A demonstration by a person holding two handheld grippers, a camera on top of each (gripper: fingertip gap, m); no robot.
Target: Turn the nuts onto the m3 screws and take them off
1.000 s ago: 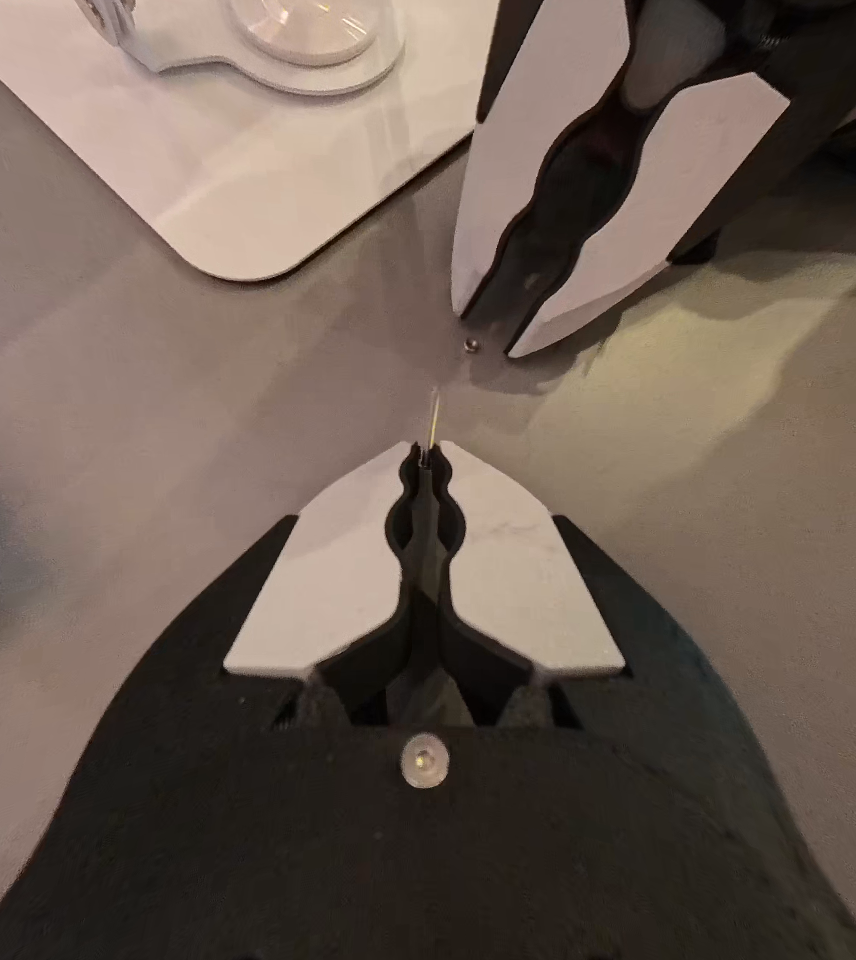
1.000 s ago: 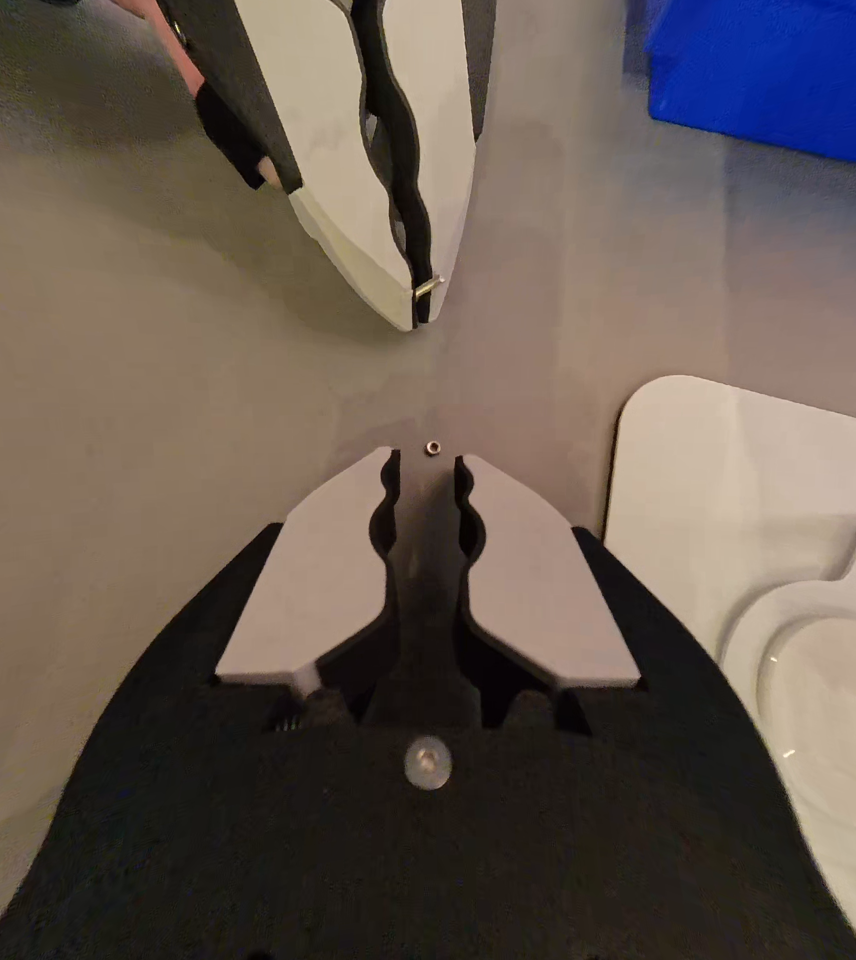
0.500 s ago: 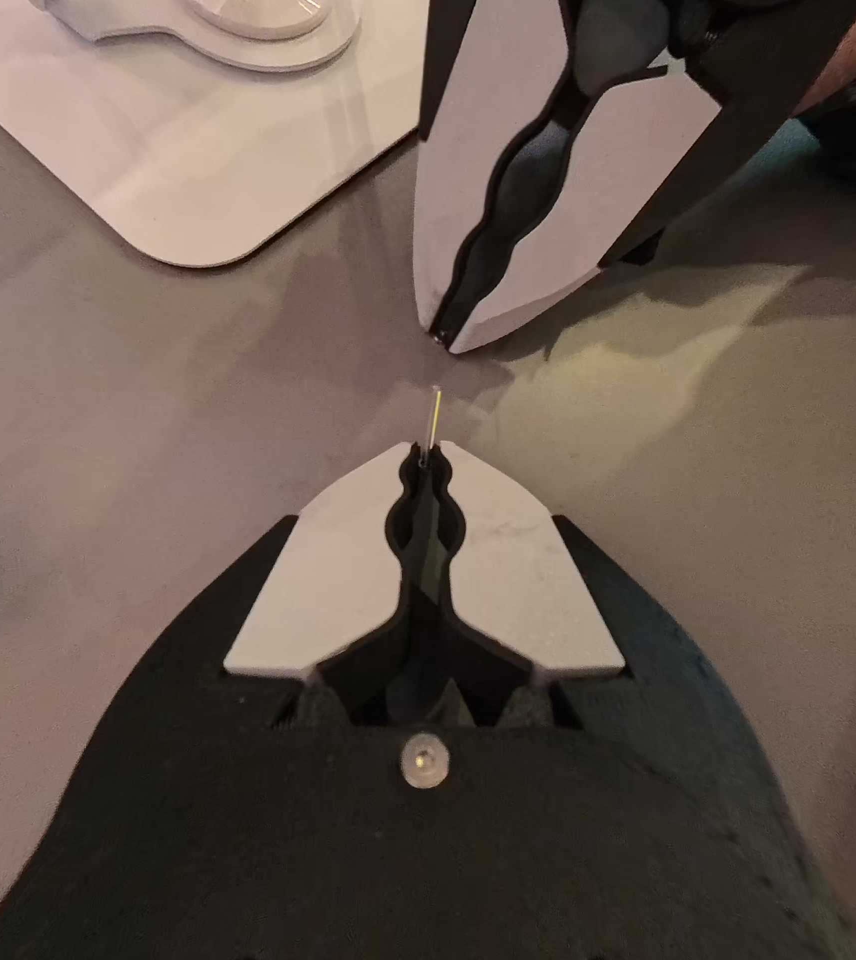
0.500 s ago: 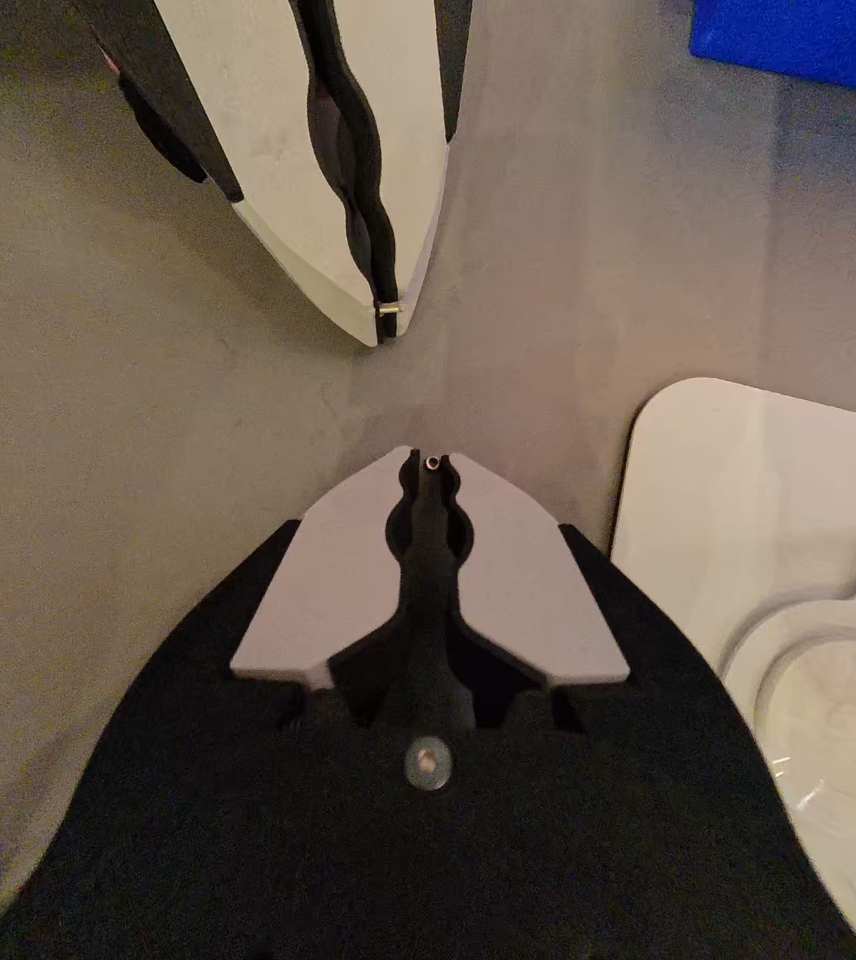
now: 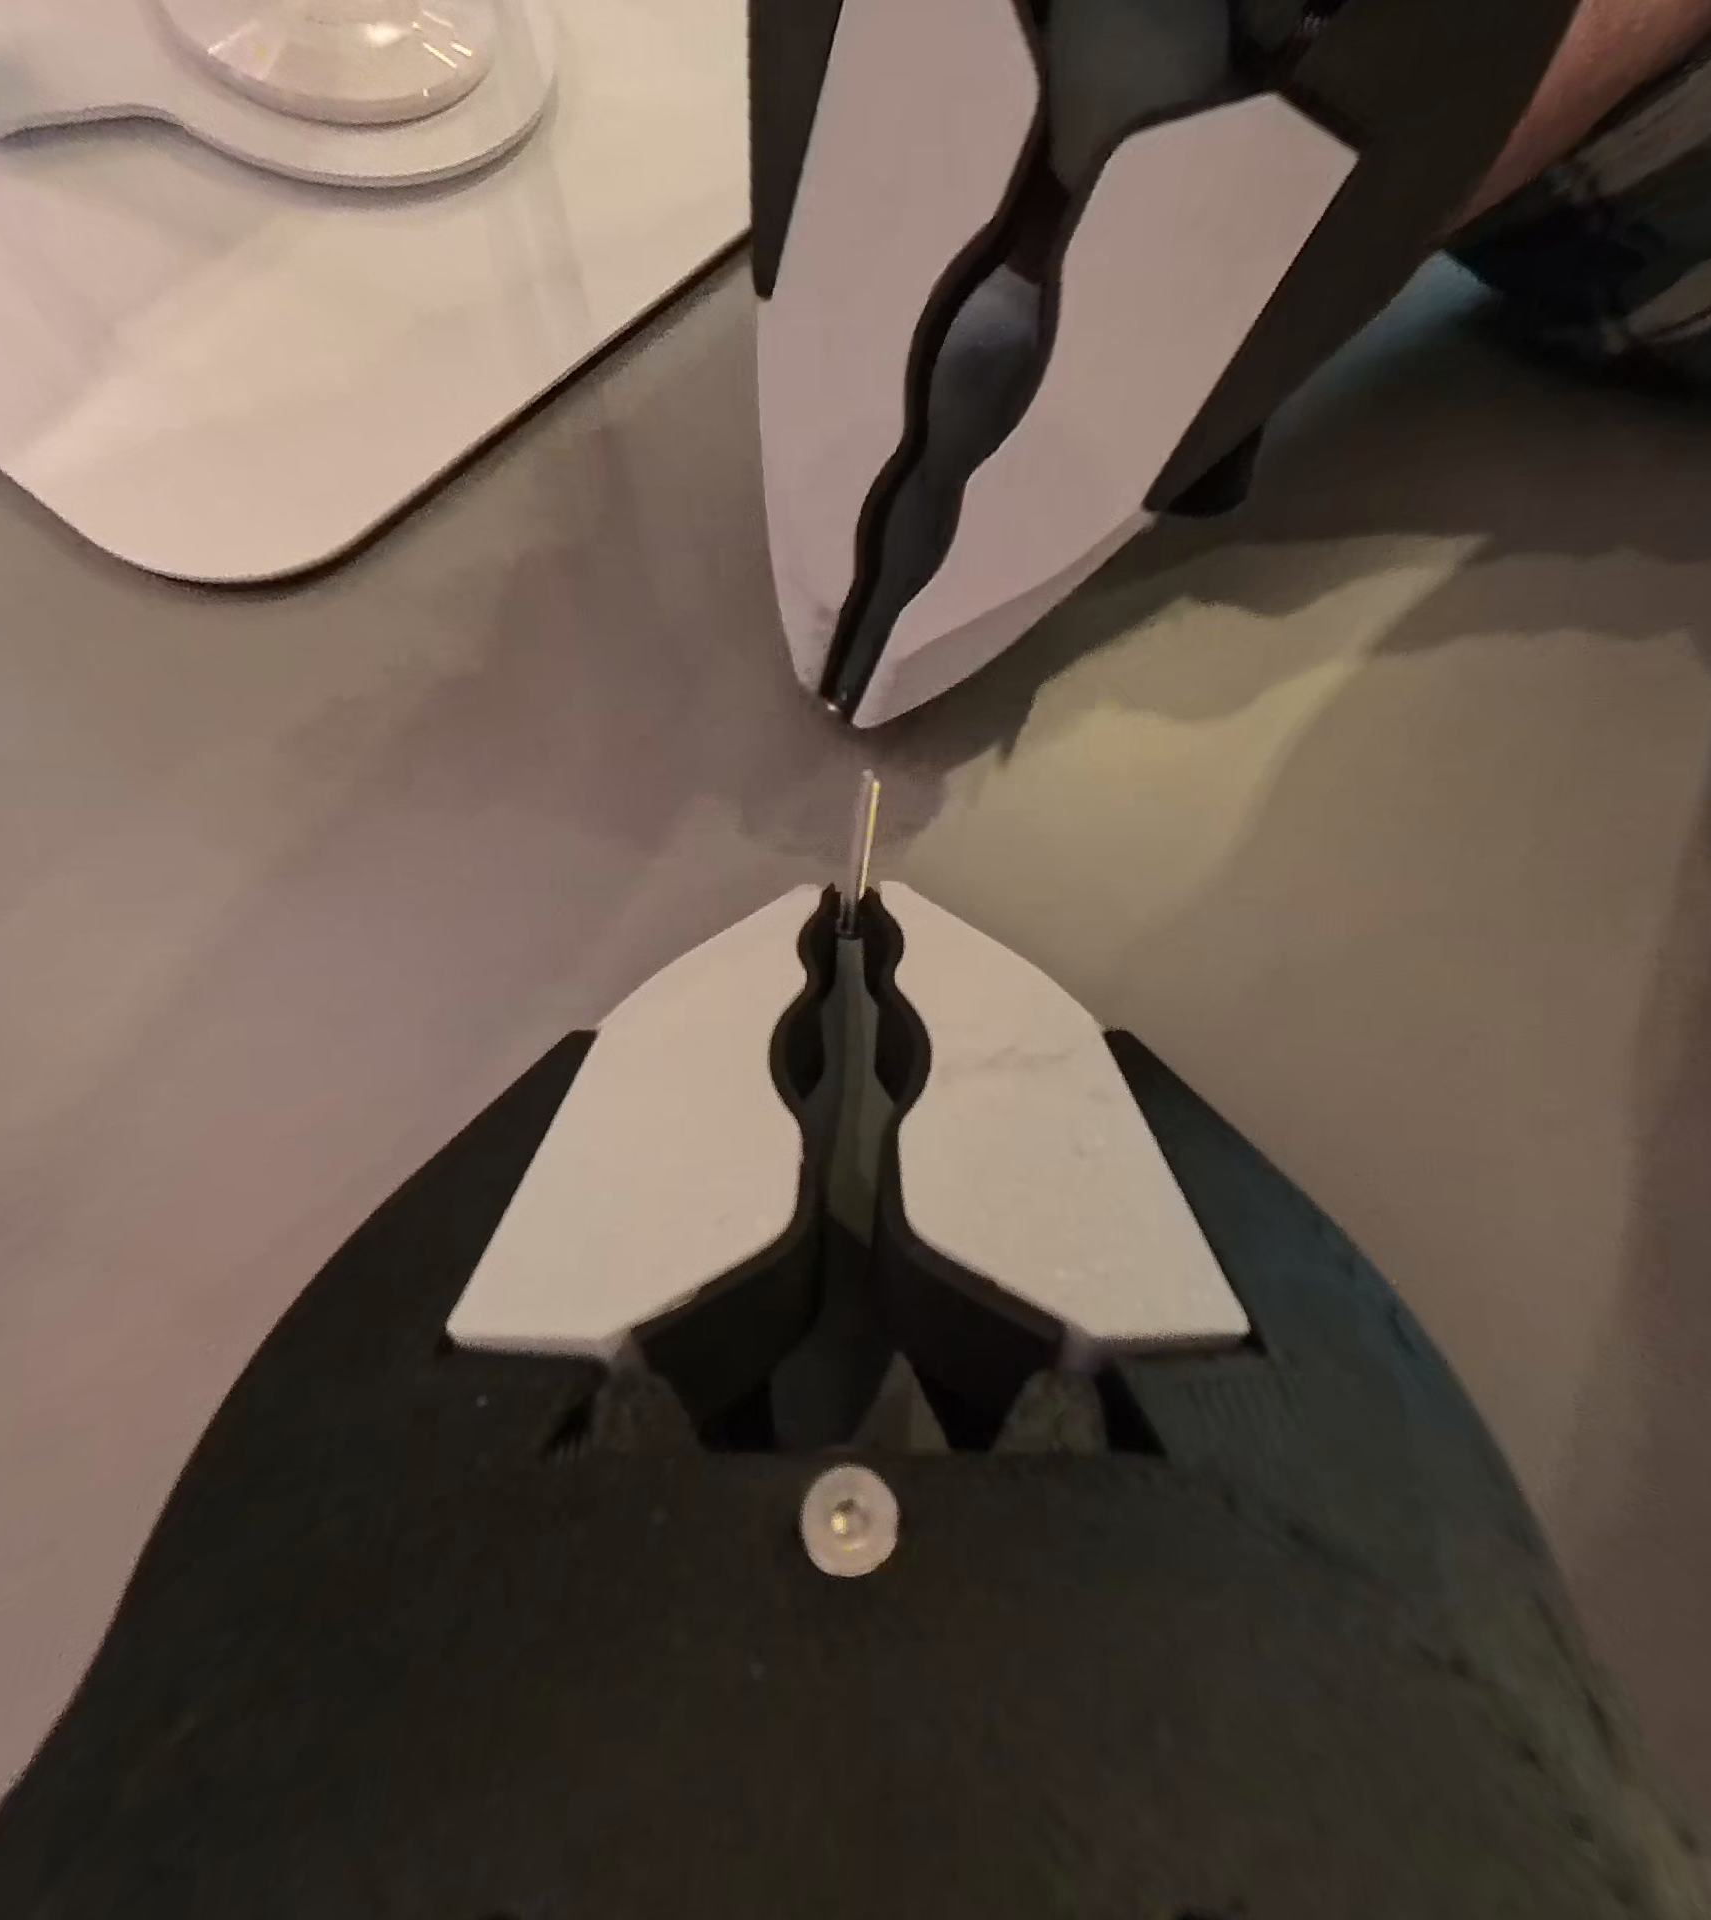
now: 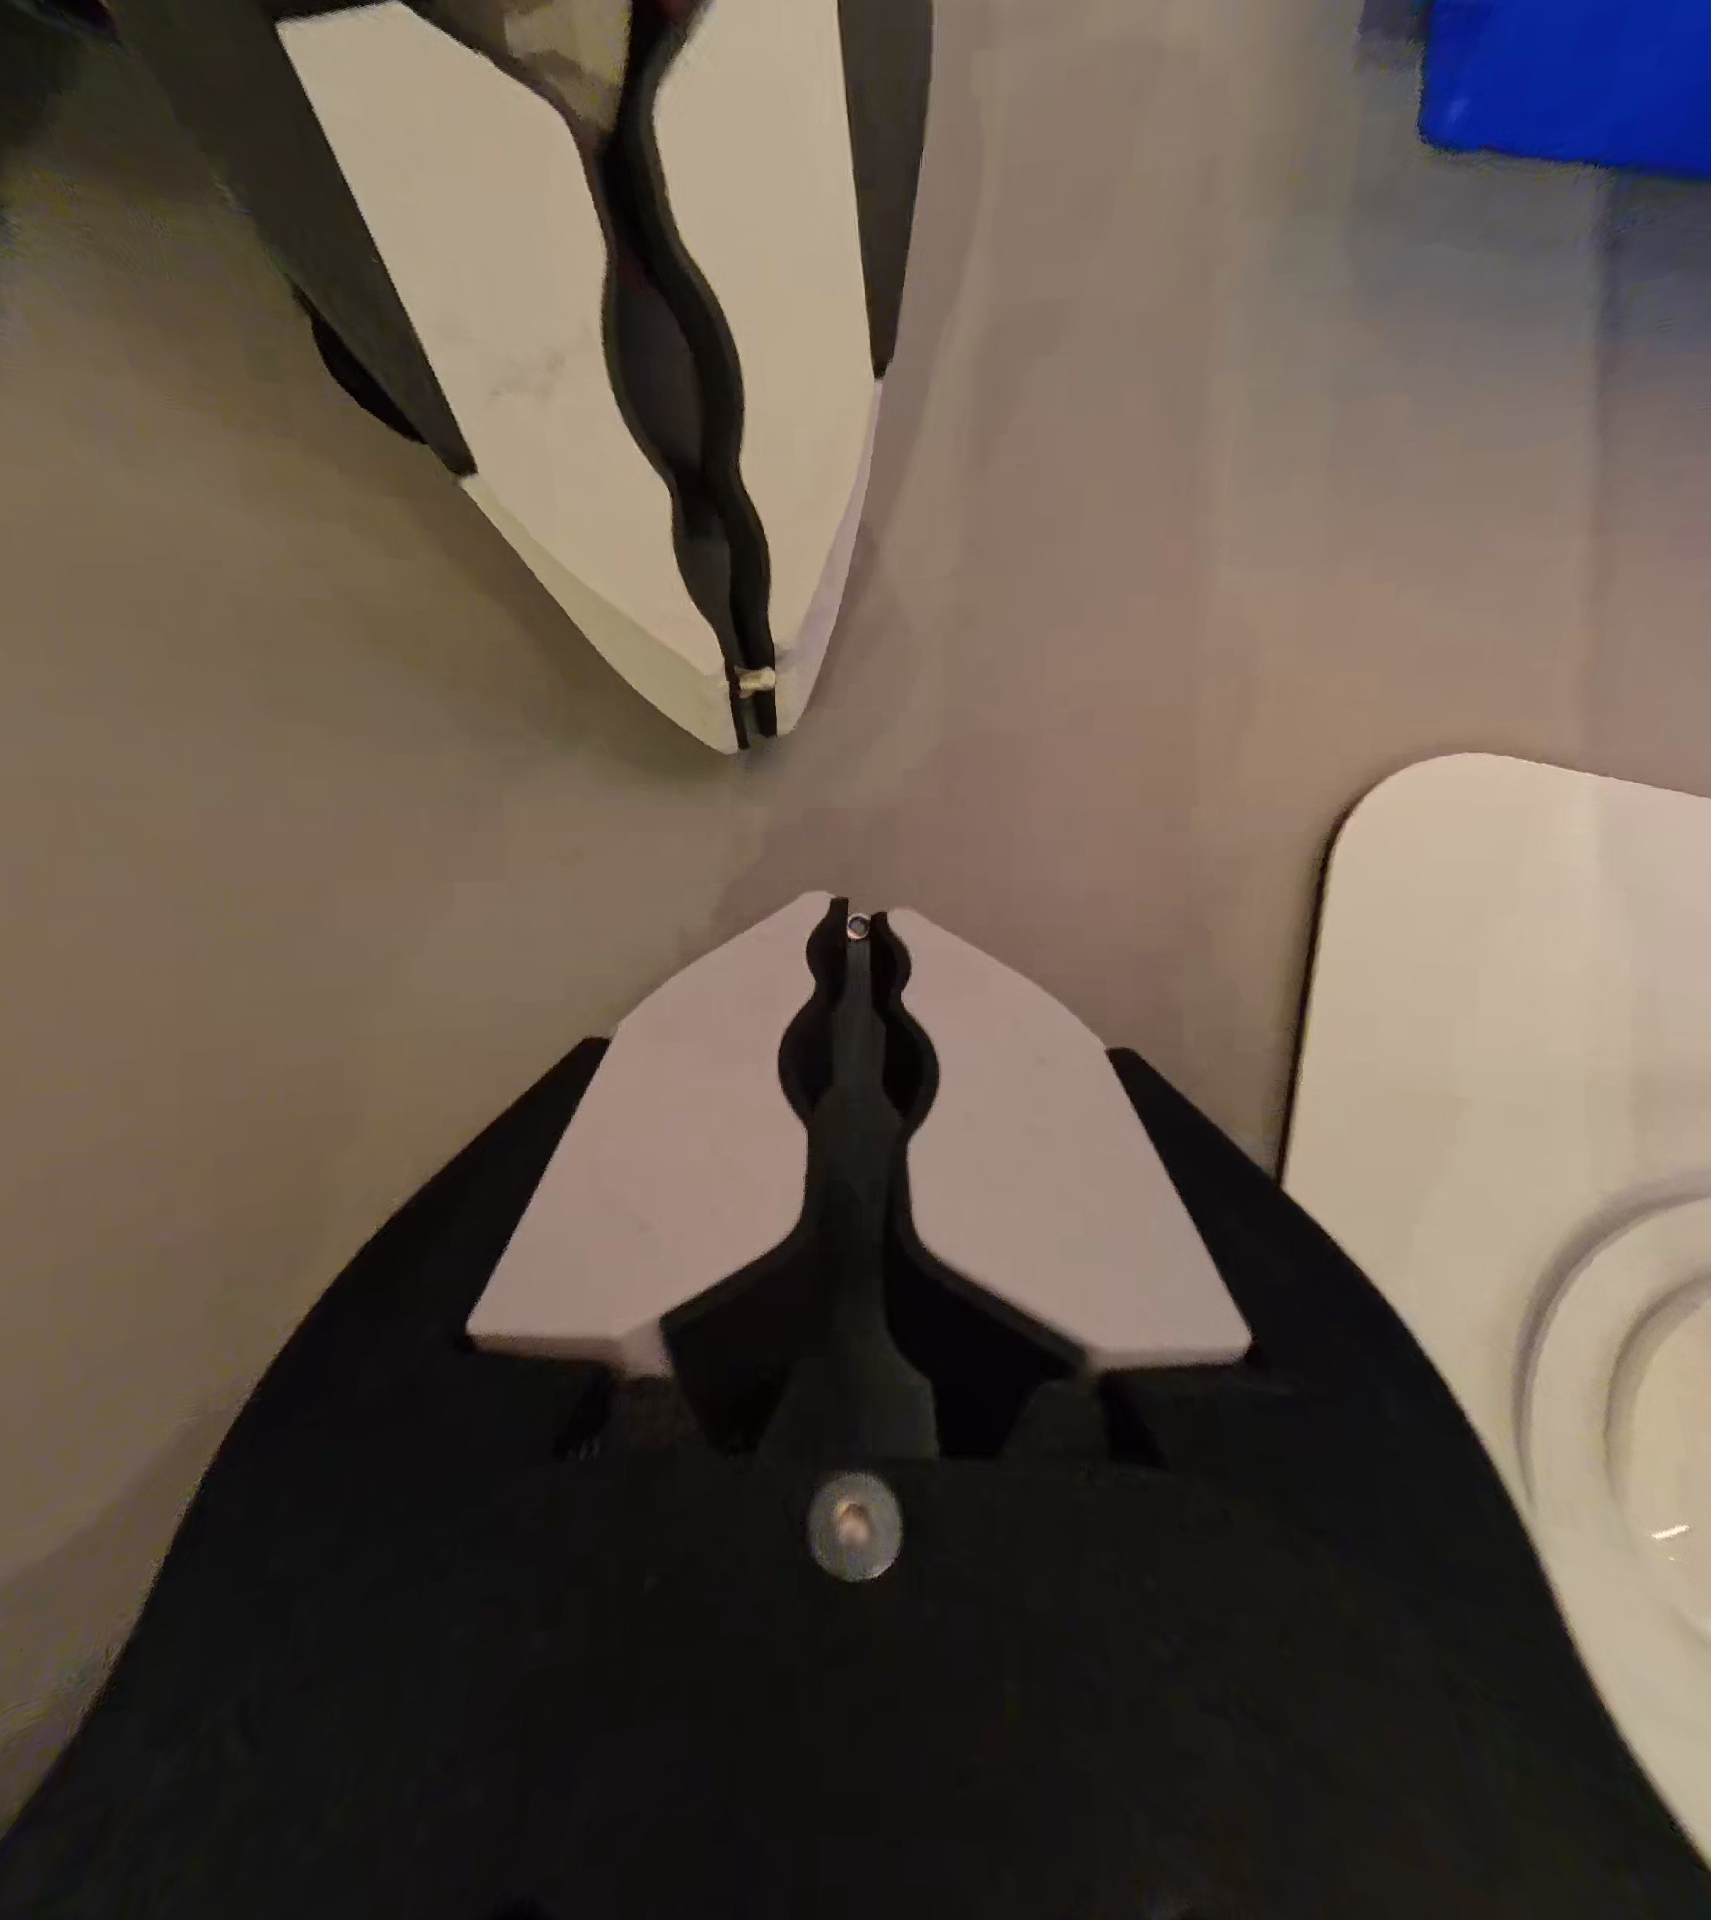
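My left gripper (image 5: 856,896) pinches a thin metal pin (image 5: 866,840), and my right gripper (image 6: 859,920) pinches a tiny metal ring (image 6: 858,926), tips near each other above the grey table (image 5: 259,831).

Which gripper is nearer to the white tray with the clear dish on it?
Right. The right gripper has the white tray close beside it on its right; the left gripper, pinching a thin metal pin, faces it from farther away.

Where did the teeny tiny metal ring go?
The tiny metal ring is pinched at the very tip of the right gripper, low in the middle of the right wrist view, just across from the thin pin that the left gripper holds.
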